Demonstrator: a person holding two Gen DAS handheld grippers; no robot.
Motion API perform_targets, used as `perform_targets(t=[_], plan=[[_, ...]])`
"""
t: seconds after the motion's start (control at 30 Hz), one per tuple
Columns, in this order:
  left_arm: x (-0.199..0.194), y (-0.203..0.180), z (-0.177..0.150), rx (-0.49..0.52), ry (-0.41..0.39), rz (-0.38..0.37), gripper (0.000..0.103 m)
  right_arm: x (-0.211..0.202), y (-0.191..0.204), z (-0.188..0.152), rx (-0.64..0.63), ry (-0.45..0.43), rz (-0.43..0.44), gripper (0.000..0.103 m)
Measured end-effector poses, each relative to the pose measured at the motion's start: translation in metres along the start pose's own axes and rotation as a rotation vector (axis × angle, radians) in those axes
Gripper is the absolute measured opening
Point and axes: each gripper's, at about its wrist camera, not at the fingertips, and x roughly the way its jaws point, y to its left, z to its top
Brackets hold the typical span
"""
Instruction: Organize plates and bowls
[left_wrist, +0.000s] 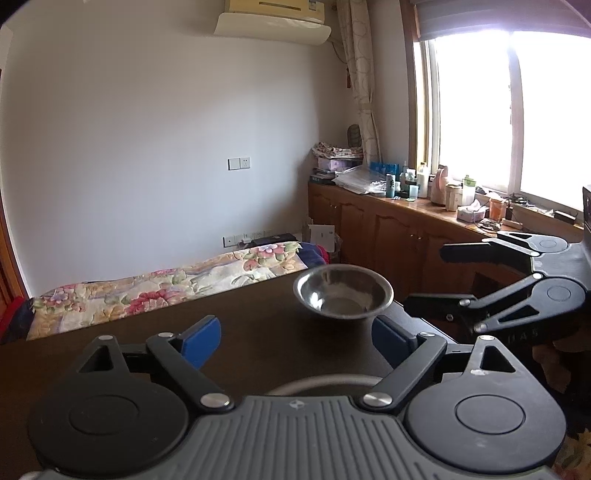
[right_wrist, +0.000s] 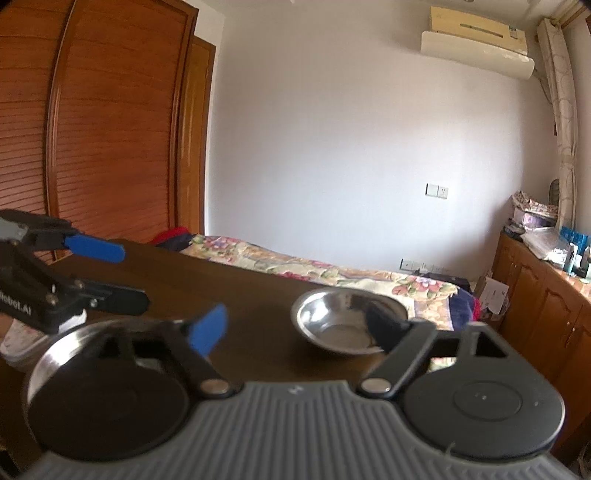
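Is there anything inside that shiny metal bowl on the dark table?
The metal bowl looks empty: only reflections show on its bare inside. In the right wrist view, one dark finger of the right gripper covers part of its right side.

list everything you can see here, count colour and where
steel bowl: 1, silver, upright near the table's far edge
steel plate: 1, silver, near side of table, partly hidden
table: 1, dark brown
bed cover: 1, floral, beyond table
cabinet: 1, brown wood, cluttered top, under window
air conditioner: 1, cream, high on wall
wardrobe: 1, brown
left gripper: blue pads, open, empty
right gripper: open, empty
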Motion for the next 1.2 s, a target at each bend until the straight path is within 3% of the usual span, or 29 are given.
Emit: perform_targets(t=[0.57, 0.63, 0.8, 1.2], plan=[[0.076, 0.011, 0.033, -0.026, 0.067, -0.019, 0.103, 0.058, -0.054, -0.006, 0.037, 0.073, -0.031, 0.089], [0.086, 0.012, 0.038, -0.023, 0.082, -0.027, 0.102, 0.066, -0.061, -0.007, 0.06, 0.091, -0.032, 0.086], [0.111, 0.012, 0.046, -0.019, 0.138, -0.046, 0.09, 0.08, -0.073, -0.011, 0.094, 0.138, -0.028, 0.066], [0.167, 0.013, 0.051, -0.017, 0.283, -0.074, 0.076, 0.097, -0.092, -0.024, 0.2, 0.21, -0.01, 0.054]])
